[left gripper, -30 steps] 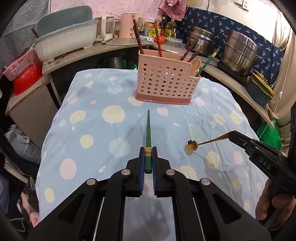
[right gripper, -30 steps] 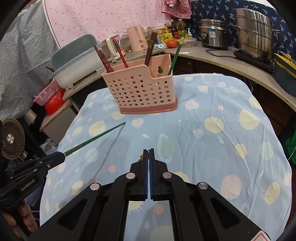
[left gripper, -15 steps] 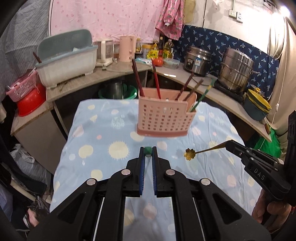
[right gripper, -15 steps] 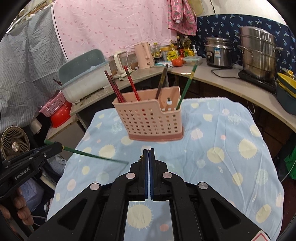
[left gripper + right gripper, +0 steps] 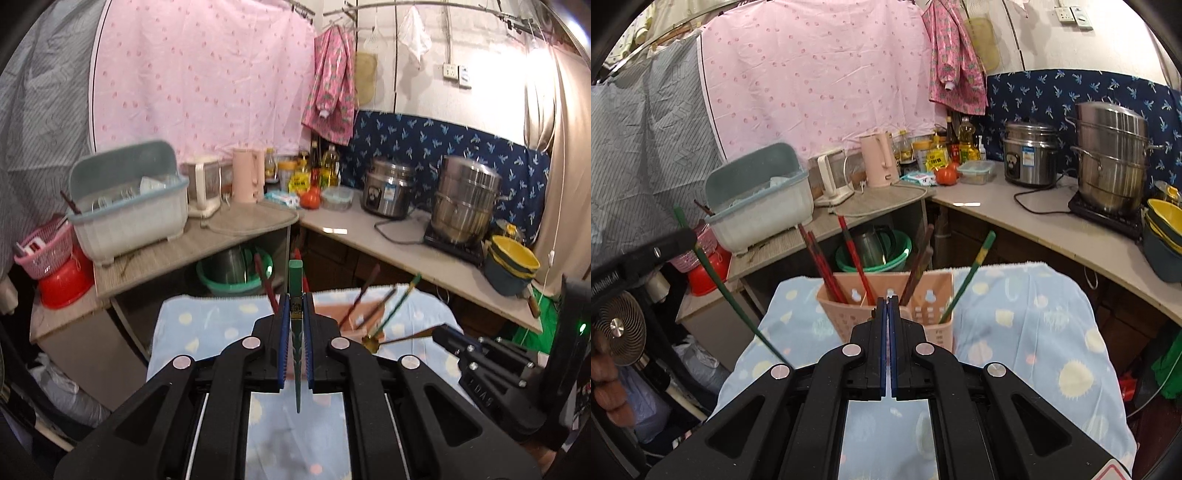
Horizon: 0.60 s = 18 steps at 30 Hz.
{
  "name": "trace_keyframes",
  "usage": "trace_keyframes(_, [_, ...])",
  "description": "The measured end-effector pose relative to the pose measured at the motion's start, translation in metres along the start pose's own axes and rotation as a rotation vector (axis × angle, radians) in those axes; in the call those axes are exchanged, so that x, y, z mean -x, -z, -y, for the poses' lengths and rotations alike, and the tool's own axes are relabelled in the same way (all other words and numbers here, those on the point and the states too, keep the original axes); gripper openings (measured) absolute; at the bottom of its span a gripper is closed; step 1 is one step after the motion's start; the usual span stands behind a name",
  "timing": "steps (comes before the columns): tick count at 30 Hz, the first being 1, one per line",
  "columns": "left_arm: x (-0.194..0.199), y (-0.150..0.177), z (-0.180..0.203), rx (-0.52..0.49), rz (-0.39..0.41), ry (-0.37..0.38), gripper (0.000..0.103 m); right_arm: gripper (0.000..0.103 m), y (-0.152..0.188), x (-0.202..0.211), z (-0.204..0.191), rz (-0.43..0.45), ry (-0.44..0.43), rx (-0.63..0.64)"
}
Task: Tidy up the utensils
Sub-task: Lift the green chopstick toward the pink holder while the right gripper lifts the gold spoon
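My left gripper [image 5: 295, 314] is clamped on 1 green chopstick [image 5: 296, 295], its blue pads pressing the decorated band; the thick end stands up past the fingertips and the thin tip points back down toward the camera. From the right wrist view the same chopstick [image 5: 716, 273] runs as a long diagonal out of the left gripper [image 5: 679, 236]. My right gripper [image 5: 888, 306] has its pads together on the thin handle of a small gold spoon [image 5: 371, 341]; the handle hardly shows between them, but the left wrist view has the flower-shaped bowl sticking out from the right gripper [image 5: 439, 334], in the air. Beyond both sits the pink perforated utensil basket [image 5: 923, 314] on the blue spotted tablecloth [image 5: 1034, 317], holding 3 red chopsticks on its left side, 2 dark ones in the middle and 1 green one on the right. Farther back: grey dish bin [image 5: 761, 199], pink kettle [image 5: 879, 158], steel pots [image 5: 1108, 155].
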<state>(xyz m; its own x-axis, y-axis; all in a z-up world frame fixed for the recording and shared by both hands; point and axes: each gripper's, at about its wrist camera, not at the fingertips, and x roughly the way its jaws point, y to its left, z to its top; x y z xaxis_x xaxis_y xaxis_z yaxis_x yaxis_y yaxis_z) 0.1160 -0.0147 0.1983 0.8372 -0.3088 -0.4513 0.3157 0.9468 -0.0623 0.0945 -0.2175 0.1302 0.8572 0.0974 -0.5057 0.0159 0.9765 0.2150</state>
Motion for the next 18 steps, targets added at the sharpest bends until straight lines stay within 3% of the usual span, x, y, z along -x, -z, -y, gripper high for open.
trace_keyframes(11, [-0.03, -0.075, 0.001, 0.017, 0.138, -0.011, 0.007, 0.002, -0.036, -0.051, 0.003, -0.001, 0.01, -0.016])
trace_keyframes(18, [-0.068, -0.074, -0.001, 0.028, 0.104, -0.017, 0.007, 0.002, -0.028, -0.08, 0.005, -0.052, 0.007, -0.024])
